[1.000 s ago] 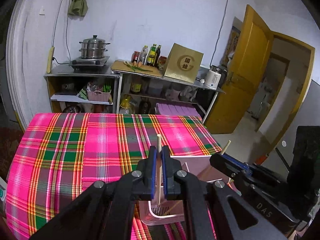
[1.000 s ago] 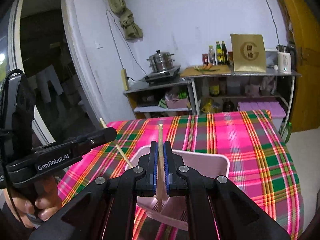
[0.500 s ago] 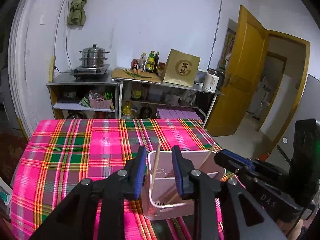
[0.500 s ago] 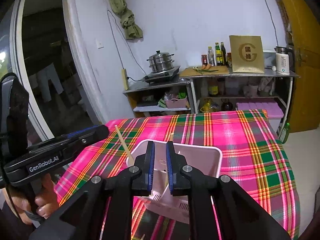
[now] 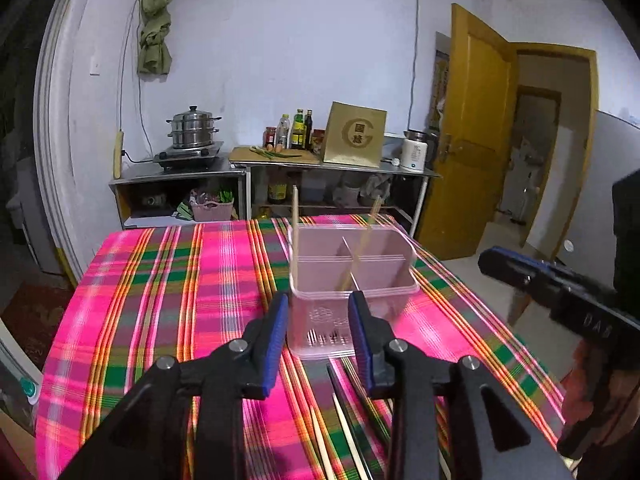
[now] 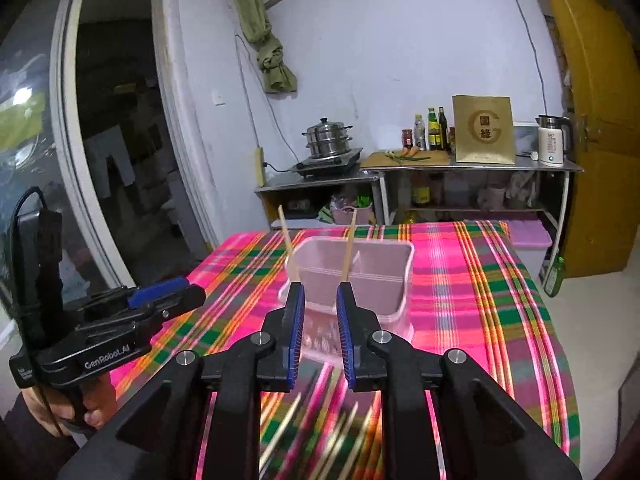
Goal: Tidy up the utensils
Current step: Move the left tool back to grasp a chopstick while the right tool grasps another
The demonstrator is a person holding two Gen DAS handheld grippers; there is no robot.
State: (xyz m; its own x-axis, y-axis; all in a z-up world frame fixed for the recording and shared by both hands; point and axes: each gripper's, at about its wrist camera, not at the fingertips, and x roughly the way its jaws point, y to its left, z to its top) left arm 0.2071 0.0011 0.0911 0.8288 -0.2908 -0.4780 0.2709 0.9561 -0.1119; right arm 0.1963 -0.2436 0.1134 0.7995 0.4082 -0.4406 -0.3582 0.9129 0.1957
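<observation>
A pink plastic utensil holder (image 5: 352,280) with dividers stands on the plaid-covered table (image 5: 168,304); it also shows in the right wrist view (image 6: 352,280). Two wooden chopsticks lean inside it, one at the left (image 5: 295,236) and one further right (image 5: 362,240); they also show in the right wrist view (image 6: 289,242) (image 6: 348,248). Several loose chopsticks (image 5: 344,424) lie on the cloth in front of the holder, blurred in the right wrist view (image 6: 320,432). My left gripper (image 5: 318,316) is open and empty, just in front of the holder. My right gripper (image 6: 319,304) is open and empty, likewise.
Metal shelves (image 5: 240,172) stand along the far wall with a steamer pot (image 5: 194,128), bottles (image 5: 298,134), a gold box (image 5: 354,136) and a kettle (image 5: 414,156). A yellow door (image 5: 476,140) is open at the right. A dark doorway (image 6: 116,140) is at the left.
Both grippers opened and let their chopsticks drop into the holder. Both then pulled back and up, away from the holder.
</observation>
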